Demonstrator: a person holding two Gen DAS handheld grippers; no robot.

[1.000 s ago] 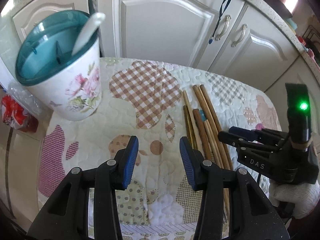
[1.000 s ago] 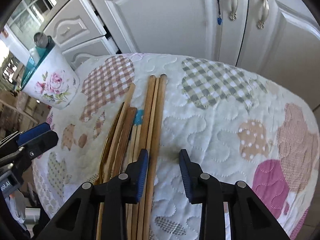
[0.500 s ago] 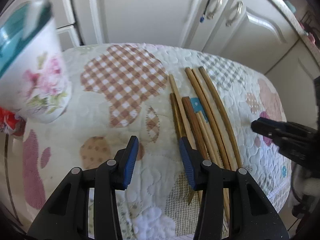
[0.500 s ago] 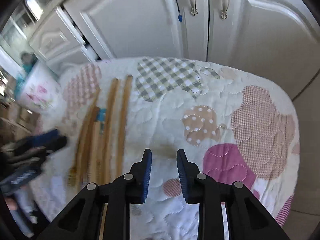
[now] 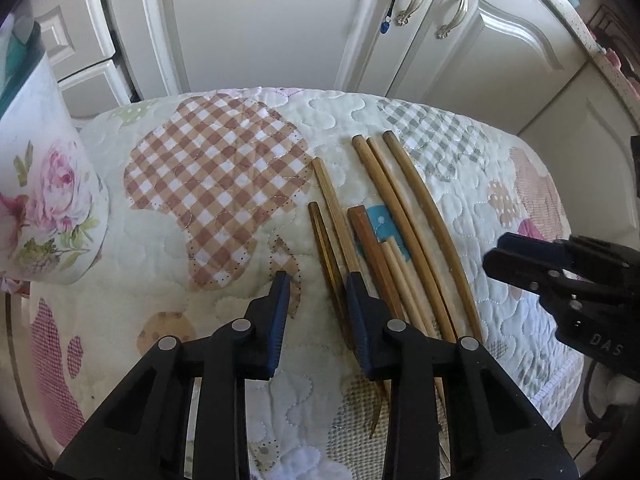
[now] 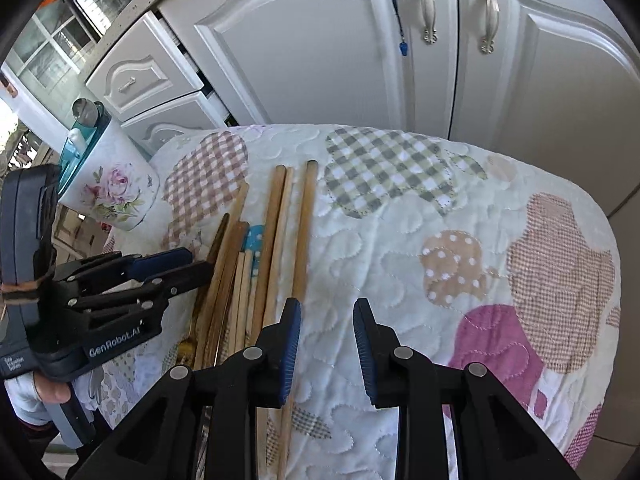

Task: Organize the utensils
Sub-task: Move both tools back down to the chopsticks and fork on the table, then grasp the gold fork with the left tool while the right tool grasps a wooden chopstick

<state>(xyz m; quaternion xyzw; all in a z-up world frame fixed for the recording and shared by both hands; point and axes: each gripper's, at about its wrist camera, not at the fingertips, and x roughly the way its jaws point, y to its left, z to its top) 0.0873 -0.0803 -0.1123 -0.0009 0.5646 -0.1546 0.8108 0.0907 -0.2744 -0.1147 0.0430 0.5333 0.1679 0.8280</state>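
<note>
Several wooden chopsticks [image 5: 404, 216] lie side by side on a quilted patchwork cloth [image 5: 224, 168]; they also show in the right wrist view [image 6: 276, 232]. A white floral cup [image 5: 44, 196] with a teal inside stands at the left and holds a white spoon [image 6: 78, 136]. My left gripper [image 5: 318, 312] is open and empty, its right finger just over the leftmost sticks. My right gripper [image 6: 326, 340] is open and empty, just right of the sticks' near ends.
White cabinet doors [image 5: 272, 28] with metal handles [image 6: 426, 8] stand close behind the cloth-covered surface. Drawers [image 6: 140, 80] are at the back left. The cloth [image 6: 440, 240] drops off at its right and near edges.
My left gripper moved right, from near the cup to the chopsticks. My right gripper swung away to the right and came back beside the sticks. Both stayed open.
</note>
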